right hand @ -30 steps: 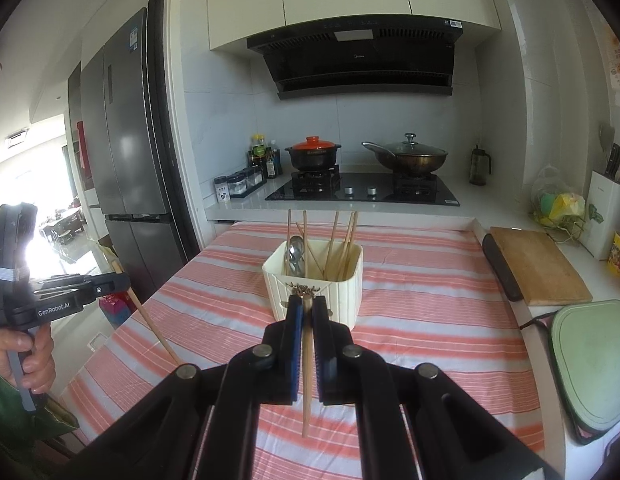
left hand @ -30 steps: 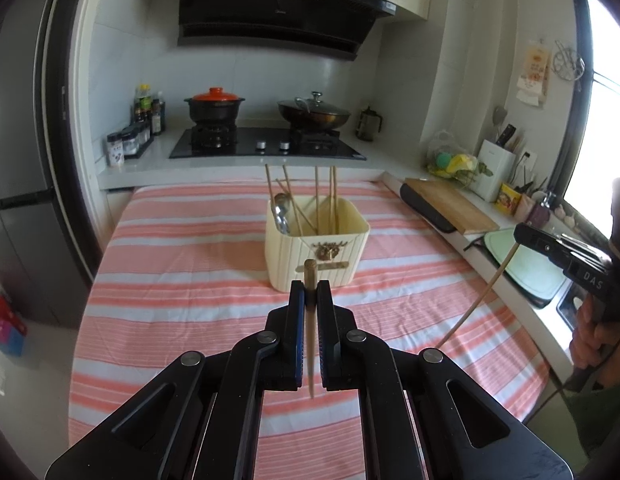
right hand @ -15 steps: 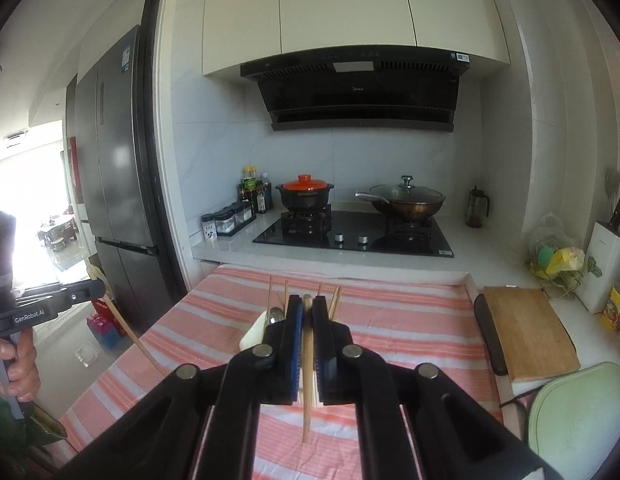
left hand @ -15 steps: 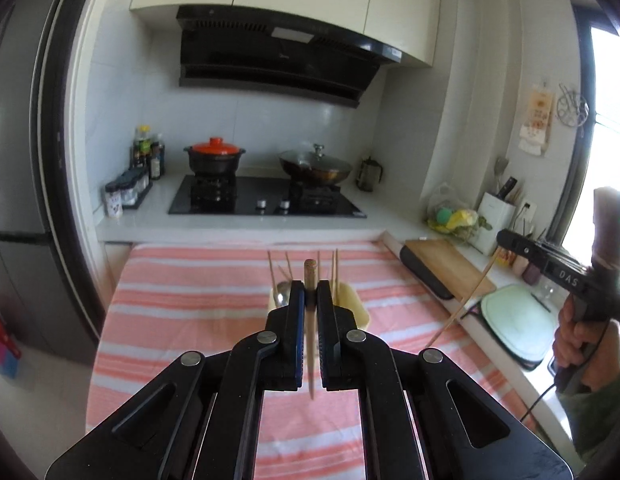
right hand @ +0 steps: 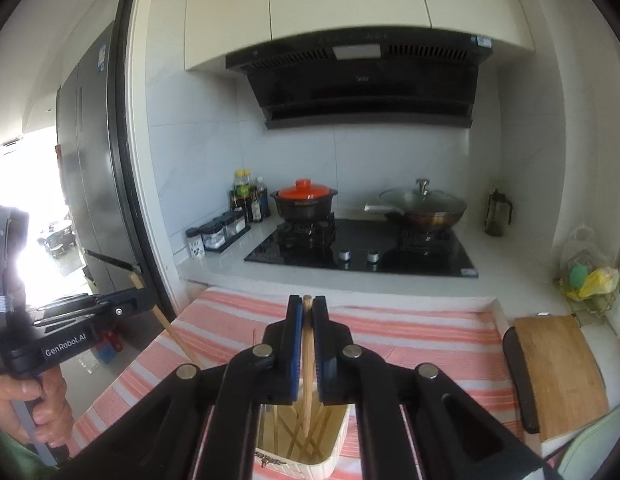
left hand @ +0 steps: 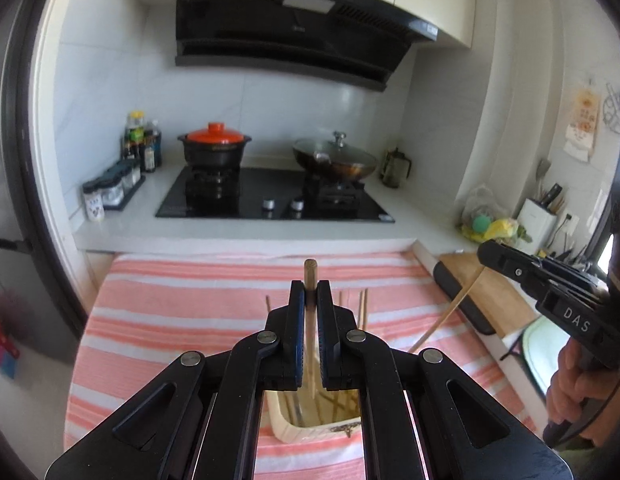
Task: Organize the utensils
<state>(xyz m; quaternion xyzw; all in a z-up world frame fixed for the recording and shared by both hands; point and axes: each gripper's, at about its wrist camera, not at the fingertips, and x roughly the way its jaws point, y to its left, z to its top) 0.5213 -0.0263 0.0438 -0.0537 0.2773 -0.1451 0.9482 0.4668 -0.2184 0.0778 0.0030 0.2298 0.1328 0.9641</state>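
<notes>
While each chopstick hangs over the cream holder, a skewed release could glance it off the rim or jam it among the thin sticks already inside. Left gripper is clenched on a round wooden chopstick; right gripper pinches its own slim chopstick. Both tips seem to sit within the ribbed, plastic-looking box, on the striped cloth
</notes>
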